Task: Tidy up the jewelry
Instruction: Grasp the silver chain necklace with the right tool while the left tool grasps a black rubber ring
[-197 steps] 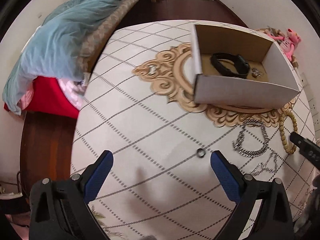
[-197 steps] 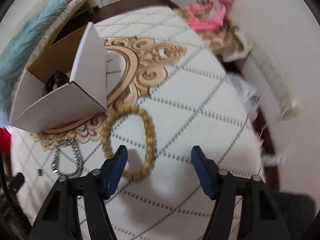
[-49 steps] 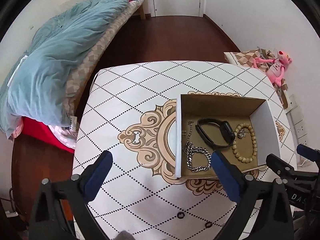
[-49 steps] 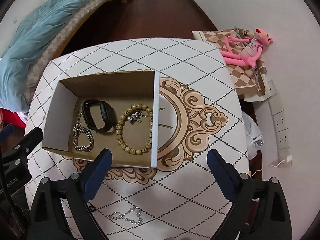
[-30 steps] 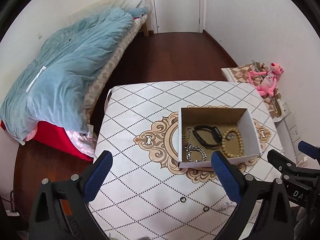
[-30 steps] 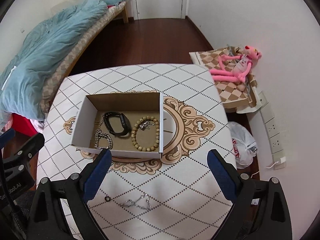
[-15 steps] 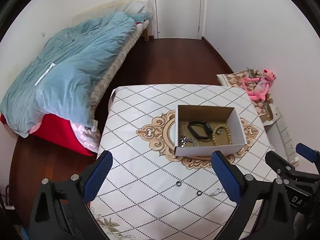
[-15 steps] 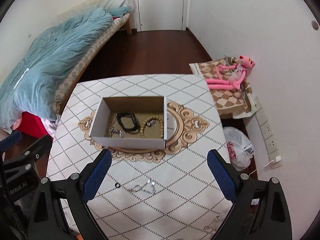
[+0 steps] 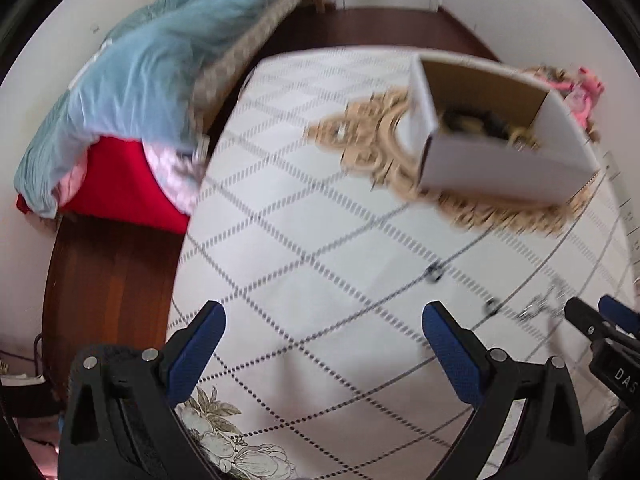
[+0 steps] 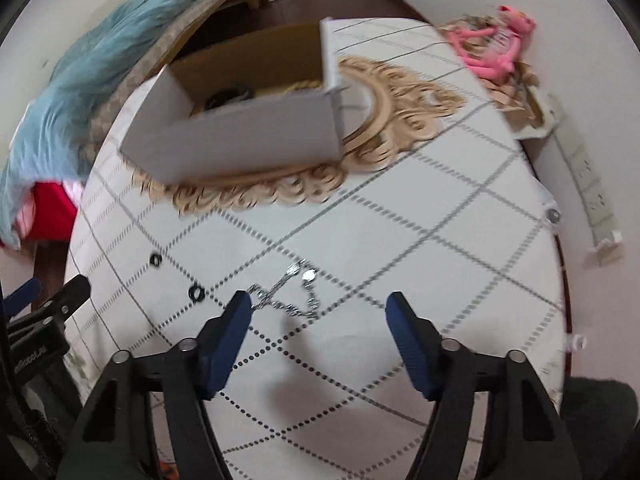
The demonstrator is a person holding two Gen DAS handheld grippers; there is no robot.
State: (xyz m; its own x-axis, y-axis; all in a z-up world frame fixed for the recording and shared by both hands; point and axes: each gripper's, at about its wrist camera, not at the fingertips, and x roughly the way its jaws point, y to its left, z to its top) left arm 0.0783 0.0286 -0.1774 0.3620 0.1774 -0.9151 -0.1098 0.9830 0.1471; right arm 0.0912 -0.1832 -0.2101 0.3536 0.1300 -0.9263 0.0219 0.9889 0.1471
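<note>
Both grippers, right gripper point(image 10: 318, 306) and left gripper point(image 9: 320, 318), hang wide open and empty over the table point(image 10: 460, 216). Toward its far edge the cardboard box point(image 10: 240, 136) already holds a dark band and beads, presumably gathered there. Near the front edge lie a silver chain point(image 10: 294, 294), just ahead of the right fingers, and two black rings point(image 10: 196, 293), likely next.

Left hand-held gripper point(image 9: 322, 326) spread wide; right hand-held gripper point(image 10: 319, 308) likewise (both empty).

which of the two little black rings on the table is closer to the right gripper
The black ring just left of the silver chain, near the right gripper's left finger. The other ring lies farther up and left.
</note>
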